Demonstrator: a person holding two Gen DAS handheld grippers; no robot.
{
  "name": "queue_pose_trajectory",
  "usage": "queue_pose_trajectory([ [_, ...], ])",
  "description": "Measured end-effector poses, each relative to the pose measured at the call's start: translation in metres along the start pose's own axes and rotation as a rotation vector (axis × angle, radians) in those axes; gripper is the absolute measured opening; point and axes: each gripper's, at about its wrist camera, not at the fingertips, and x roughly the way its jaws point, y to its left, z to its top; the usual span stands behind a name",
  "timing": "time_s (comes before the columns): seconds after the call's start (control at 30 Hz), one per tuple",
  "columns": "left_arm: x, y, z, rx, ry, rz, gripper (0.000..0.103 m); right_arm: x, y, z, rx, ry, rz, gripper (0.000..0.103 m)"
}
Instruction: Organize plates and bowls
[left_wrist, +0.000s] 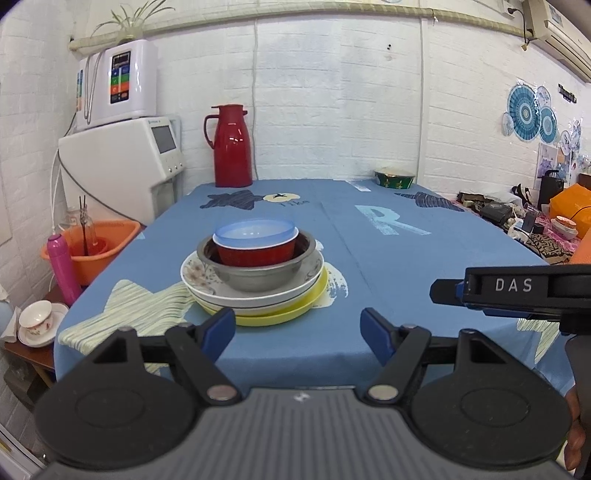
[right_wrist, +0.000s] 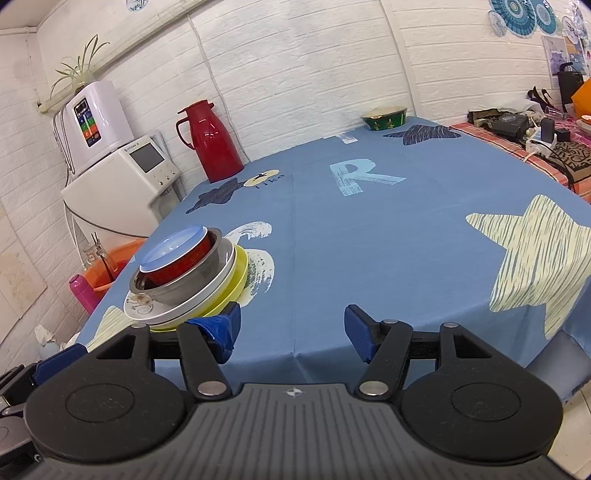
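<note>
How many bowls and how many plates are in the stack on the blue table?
Bowls: 3, the blue bowl, red bowl and metal bowl.
Plates: 2 clearly, the flowered plate and yellow plate; possibly another white one between.
Total: 5 at least.

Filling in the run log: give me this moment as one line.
stack: nested on tablecloth, blue bowl on top | left gripper: open, empty | right gripper: open, empty | green bowl: far edge, apart

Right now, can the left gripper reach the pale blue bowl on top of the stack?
Probably yes. The left gripper is open, the pale blue bowl sits topmost, uncovered, and nothing stands between them.
</note>
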Motion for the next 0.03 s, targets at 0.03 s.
queue_pose_trajectory([
  [0.03,0.0005,0.0006,0.0001,-0.004,0.005,-0.003,0.073,0.0,0.0,0.0,0.0,0.001,0.0,0.048],
])
